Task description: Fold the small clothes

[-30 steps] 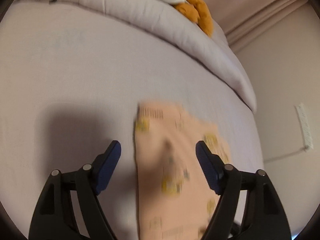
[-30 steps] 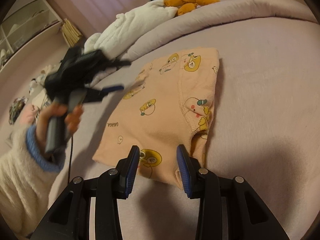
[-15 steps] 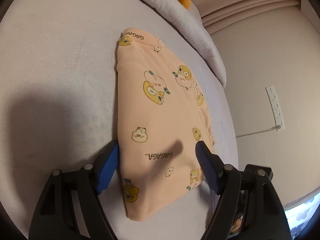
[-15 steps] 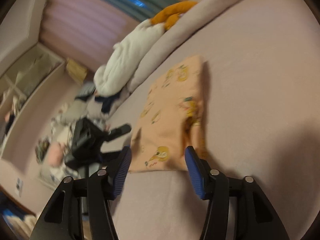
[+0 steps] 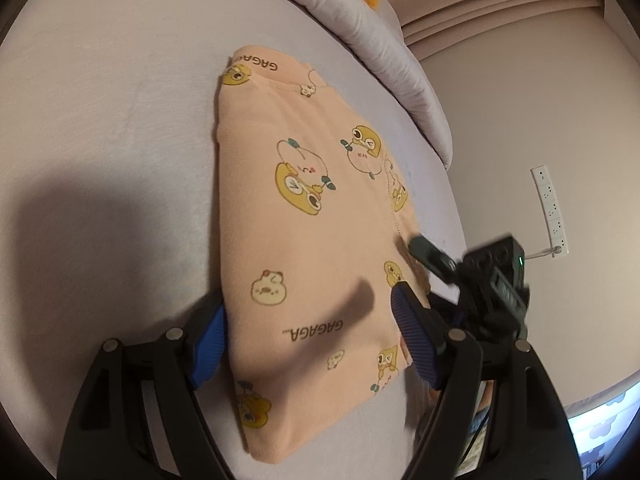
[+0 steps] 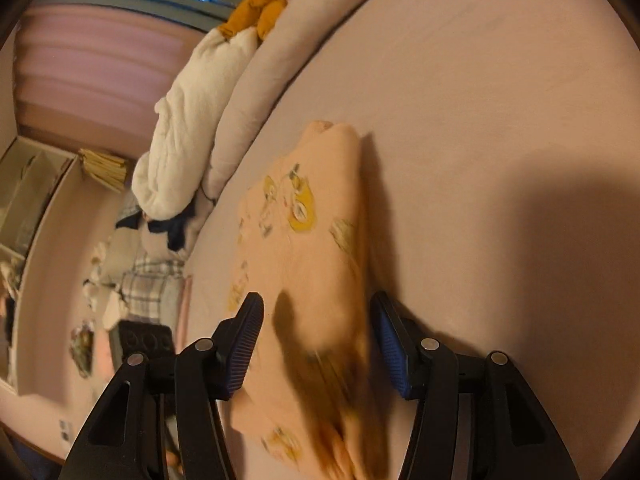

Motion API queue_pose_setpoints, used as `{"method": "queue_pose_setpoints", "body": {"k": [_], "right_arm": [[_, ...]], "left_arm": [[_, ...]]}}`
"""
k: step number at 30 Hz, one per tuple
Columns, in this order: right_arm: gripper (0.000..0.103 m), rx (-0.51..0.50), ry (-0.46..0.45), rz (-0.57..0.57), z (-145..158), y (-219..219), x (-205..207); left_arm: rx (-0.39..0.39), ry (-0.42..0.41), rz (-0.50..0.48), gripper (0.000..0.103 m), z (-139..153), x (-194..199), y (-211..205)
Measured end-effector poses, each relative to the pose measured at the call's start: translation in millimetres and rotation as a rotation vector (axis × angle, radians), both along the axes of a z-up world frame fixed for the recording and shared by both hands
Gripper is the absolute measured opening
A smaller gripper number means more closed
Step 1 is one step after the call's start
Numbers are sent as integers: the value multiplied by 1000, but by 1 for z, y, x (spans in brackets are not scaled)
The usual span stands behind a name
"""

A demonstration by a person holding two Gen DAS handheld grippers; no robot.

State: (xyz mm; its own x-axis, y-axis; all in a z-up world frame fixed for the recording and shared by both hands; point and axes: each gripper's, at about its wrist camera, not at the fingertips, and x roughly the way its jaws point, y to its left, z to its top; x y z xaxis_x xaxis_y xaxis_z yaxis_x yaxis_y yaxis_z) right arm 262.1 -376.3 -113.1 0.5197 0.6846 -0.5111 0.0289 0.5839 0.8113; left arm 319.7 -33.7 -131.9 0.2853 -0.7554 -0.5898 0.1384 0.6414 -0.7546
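Mid-fold on peach garment — left gripper and right gripper both agape, empty, straddling it; next, pinching near edge, folding over.

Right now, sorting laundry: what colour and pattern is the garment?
Peach garment with yellow cartoon animals; left wrist view.

Bare sheet is left open beside the folded garment; the far side is blocked by a rolled duvet.
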Motion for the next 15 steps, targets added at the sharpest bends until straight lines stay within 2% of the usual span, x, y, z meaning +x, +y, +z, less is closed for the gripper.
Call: {"method": "queue_pose_setpoints", "body": {"k": [4, 8, 12, 13, 15], "right_arm": [[54, 8, 13, 41, -2, 10, 13], [50, -44, -18, 58, -2, 16, 11], [44, -106, -60, 55, -1, 22, 10], [40, -121, -68, 55, -1, 23, 9], [34, -139, -90, 54, 0, 26, 6]], "left_arm": [[-6, 2, -8, 76, -1, 7, -5], [-12, 2, -4, 76, -2, 16, -12], [31, -21, 0, 75, 0, 18, -23], [47, -28, 3, 72, 1, 17, -24], [104, -41, 15, 52, 1, 14, -24]]}}
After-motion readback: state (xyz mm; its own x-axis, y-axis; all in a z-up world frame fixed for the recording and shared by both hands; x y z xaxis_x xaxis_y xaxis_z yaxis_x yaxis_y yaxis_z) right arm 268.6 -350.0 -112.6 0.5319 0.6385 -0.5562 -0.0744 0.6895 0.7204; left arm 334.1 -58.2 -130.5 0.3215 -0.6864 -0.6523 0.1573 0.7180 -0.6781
